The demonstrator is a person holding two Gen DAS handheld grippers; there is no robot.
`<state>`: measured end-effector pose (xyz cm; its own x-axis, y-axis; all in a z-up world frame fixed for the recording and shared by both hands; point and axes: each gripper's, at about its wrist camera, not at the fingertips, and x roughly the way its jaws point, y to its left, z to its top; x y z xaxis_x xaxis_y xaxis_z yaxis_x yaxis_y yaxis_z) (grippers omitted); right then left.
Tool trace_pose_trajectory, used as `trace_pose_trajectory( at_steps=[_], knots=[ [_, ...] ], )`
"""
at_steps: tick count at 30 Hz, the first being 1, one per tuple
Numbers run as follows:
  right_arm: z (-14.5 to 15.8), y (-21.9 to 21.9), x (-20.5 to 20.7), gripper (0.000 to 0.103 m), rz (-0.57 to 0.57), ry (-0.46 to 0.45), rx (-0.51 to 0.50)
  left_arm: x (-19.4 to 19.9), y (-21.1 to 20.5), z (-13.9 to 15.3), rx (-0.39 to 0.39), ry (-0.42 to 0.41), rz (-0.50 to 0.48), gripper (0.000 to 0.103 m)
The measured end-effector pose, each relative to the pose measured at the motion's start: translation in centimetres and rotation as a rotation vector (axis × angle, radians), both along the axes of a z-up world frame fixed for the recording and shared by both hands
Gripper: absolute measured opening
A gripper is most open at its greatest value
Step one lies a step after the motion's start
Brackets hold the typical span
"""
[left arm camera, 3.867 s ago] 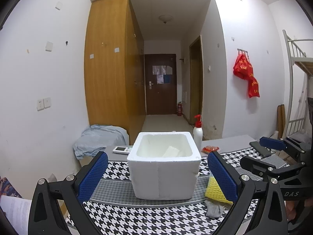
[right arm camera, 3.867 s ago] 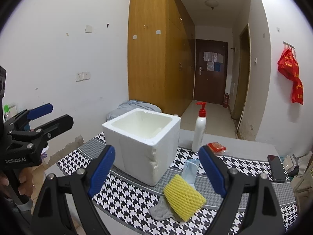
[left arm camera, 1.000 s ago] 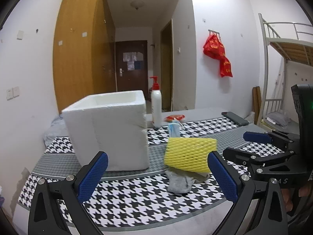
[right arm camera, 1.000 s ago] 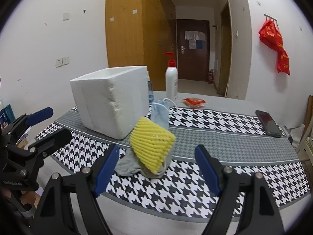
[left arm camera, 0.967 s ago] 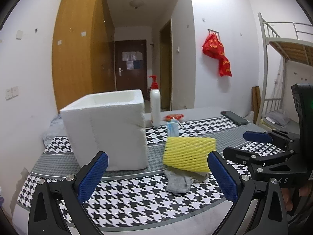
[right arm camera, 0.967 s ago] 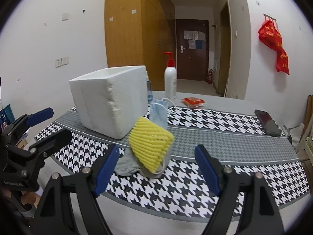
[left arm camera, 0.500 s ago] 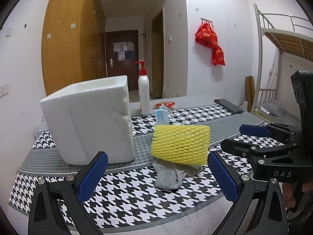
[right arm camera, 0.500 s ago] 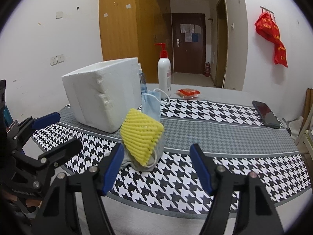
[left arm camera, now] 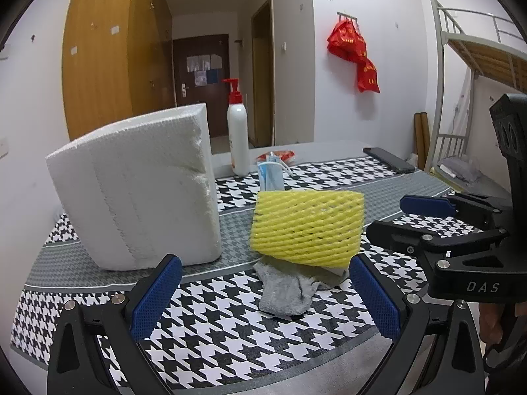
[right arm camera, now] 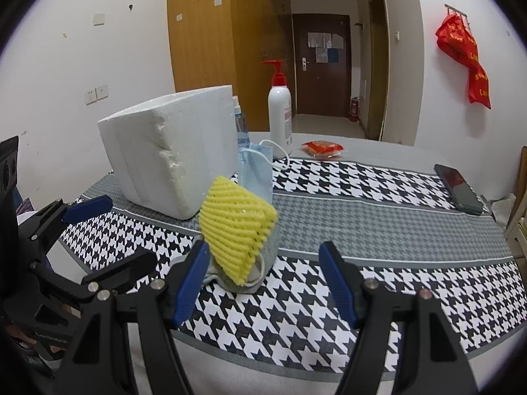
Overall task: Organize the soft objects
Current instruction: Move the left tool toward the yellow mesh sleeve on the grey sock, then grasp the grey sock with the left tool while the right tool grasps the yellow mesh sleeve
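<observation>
As both wide-open, empty grippers, left gripper [left arm camera: 263, 299] and right gripper [right arm camera: 263, 284], close in lower on yellow foam net [right arm camera: 237, 228] over grey sock [left arm camera: 285, 288], looks ready for first pick into foam box [left arm camera: 138, 191]

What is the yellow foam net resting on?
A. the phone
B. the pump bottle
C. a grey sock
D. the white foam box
C: the net lies on top of the crumpled grey sock on the tablecloth, beside the foam box, with no claw touching it.
</observation>
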<state>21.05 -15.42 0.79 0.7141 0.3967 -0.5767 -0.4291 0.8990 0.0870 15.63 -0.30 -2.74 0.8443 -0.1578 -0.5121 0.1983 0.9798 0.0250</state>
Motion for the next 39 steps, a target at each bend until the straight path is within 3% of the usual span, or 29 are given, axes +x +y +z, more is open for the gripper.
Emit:
trace_pose_trajectory(
  at_steps=[17, 31, 39],
  knots=[
    [-0.9, 0.3, 2.0, 0.072, 0.019, 0.044, -0.011, 3.0, -0.3, -2.1, 0.009, 0.132, -0.002, 0.102],
    [-1.5, -0.2, 3.3, 0.072, 0.018, 0.069, -0.007, 5.3, -1.5, -4.1, 0.020, 0.250, -0.042, 0.076],
    [-1.7, -0.1, 3.7, 0.072, 0.023, 0.078, 0.003, 6.3, -2.4, -4.8, 0.018, 0.300, -0.075, 0.051]
  ],
)
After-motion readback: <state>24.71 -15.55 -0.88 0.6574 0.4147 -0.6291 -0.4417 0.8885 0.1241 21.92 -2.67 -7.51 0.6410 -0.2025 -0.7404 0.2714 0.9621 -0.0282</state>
